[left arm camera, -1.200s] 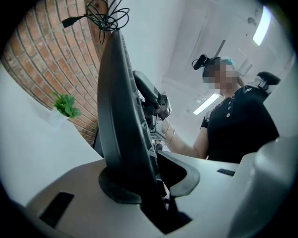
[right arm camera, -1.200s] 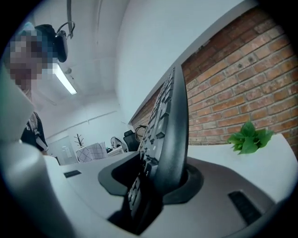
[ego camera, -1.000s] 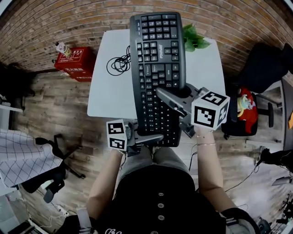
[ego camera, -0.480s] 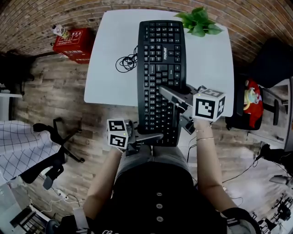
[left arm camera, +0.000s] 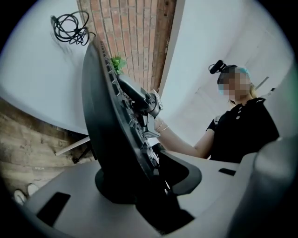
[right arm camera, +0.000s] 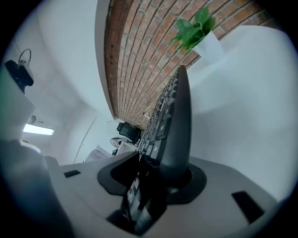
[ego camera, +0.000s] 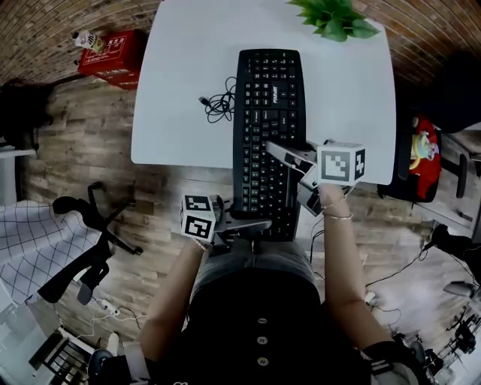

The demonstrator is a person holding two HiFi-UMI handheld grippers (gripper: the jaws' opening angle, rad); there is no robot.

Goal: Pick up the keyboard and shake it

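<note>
The black keyboard (ego camera: 267, 113) is held lengthways over the white table (ego camera: 180, 90), with its near end past the table's front edge. My left gripper (ego camera: 244, 224) grips the near end's left corner. Its jaws have just been opening, but the keyboard's edge (left arm camera: 100, 116) still sits between them with both pads on it. My right gripper (ego camera: 282, 154) is shut on the keyboard's right long edge. In the right gripper view the keyboard (right arm camera: 179, 125) stands edge-on between the jaws. The keyboard's cable (ego camera: 219, 105) lies coiled on the table to its left.
A potted green plant (ego camera: 334, 16) stands at the table's far edge. A red box (ego camera: 109, 53) sits on the floor at the far left. An office chair (ego camera: 90, 248) is at the near left, and a dark seat with a red object (ego camera: 425, 150) at the right.
Both grippers have come down with the keyboard toward the table. The keyboard now looks smaller and nearer the tabletop, and it has rolled flatter.
</note>
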